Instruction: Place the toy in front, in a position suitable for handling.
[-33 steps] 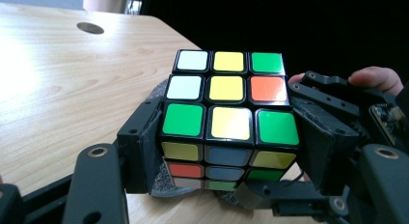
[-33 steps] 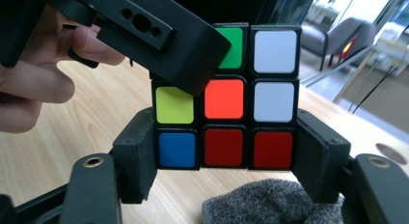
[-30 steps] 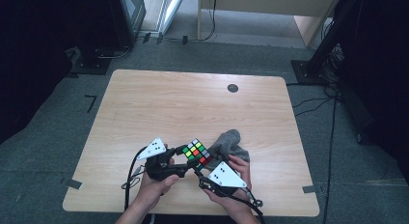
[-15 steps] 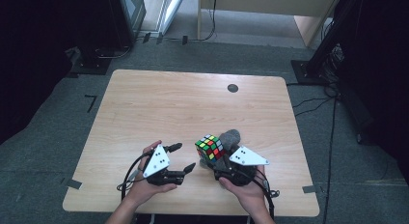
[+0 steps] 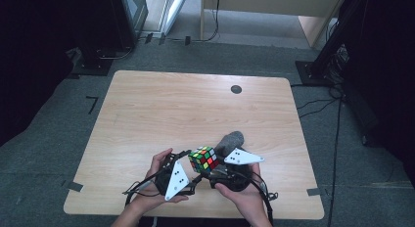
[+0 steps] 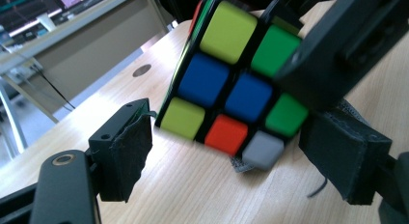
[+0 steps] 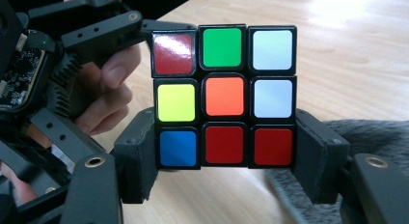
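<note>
Both hands are held low near the front edge of the wooden table [image 5: 147,104], close together. The Rubik's cube [image 5: 203,158] is clamped by its bottom layer between the jaws of the right gripper [image 7: 226,161], above a grey furry object [image 5: 229,140]. The left gripper [image 6: 231,161] is spread wide beside the cube, and nothing is gripped by it.

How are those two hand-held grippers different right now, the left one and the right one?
The right hand-held gripper is shut on the Rubik's cube, its pads pressing the bottom layer from both sides, while the left hand-held gripper is open, with the cube between its jaws but not squeezed. The right one's grey plate lies flat; the left one's is tilted. Both have black padded jaws and meet at the cube.
</note>
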